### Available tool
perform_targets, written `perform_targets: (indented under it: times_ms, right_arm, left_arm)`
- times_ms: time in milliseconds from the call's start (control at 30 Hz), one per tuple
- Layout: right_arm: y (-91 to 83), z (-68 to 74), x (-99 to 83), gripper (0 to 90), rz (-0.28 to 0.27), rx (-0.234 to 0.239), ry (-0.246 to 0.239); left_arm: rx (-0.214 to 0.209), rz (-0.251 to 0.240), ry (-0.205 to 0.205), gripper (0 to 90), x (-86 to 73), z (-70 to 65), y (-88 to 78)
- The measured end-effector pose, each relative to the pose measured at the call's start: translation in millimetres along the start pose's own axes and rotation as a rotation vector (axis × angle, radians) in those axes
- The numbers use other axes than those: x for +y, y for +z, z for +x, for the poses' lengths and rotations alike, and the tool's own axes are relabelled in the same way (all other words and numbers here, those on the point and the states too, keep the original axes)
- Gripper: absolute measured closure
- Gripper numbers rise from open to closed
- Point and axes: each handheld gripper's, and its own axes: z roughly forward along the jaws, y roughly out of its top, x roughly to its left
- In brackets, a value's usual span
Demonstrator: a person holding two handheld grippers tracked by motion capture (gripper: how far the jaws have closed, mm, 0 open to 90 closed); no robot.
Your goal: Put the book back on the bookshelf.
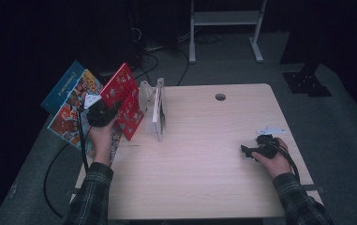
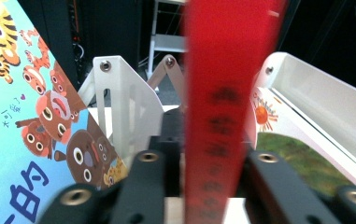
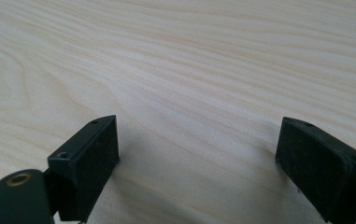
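Books first: a flat blue book with cartoon animals on a glossy cover leans at the table's left edge. Just right of it, the left gripper holds a thin red book edge-on between its black jaws, tilted, beside the white rack. That rack has curved metal dividers and holds one upright book. On the pale wood-grain table, far right, the right gripper rests with jaws spread, nothing between its matte, blocky pads.
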Motion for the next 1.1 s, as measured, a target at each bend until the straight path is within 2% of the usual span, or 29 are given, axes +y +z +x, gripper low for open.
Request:
perform_targets:
  times_ms: [67, 233, 367, 633, 733, 933, 1033, 1100]
  right_arm:
    - [0.0, -0.1, 0.0, 12.0, 0.000, 0.000, -0.001]
    - [0.0, -0.1, 0.0, 12.0, 0.000, 0.000, -0.001]
    - [0.0, 0.0, 0.0, 12.0, 0.000, 0.000, 0.000]
    - [0.0, 0.0, 0.0, 12.0, 0.000, 0.000, 0.000]
    - [0.0, 0.0, 0.0, 12.0, 0.000, 0.000, 0.000]
    - [-0.2, 0.1, -0.2, 12.1, 0.000, -0.001, 0.000]
    - [-0.2, 0.0, -0.2, 12.0, 0.000, -0.001, 0.000]
    - [-0.2, 0.0, -0.2, 12.0, 0.000, -0.001, 0.000]
  left_arm:
    - [0.006, 0.018, 0.005, 65.5, 0.1, -0.4, -2.0]
    - [0.001, 0.036, -0.015, 56.5, 1.0, -0.5, -8.7]
    - [0.005, 0.074, -0.006, 47.9, -2.9, -5.1, -14.8]
    - [0.000, 0.104, 0.022, 36.4, -8.5, -12.2, -31.2]
    - [-0.004, 0.121, 0.016, 33.0, -11.0, -13.9, -37.3]
    - [-0.010, 0.180, 0.020, 24.5, -20.9, -19.6, -48.5]
    - [-0.036, 0.208, 0.035, 21.7, -27.5, -25.4, -52.5]
    - [-0.071, 0.229, 0.051, 18.4, -31.2, -31.3, -53.9]
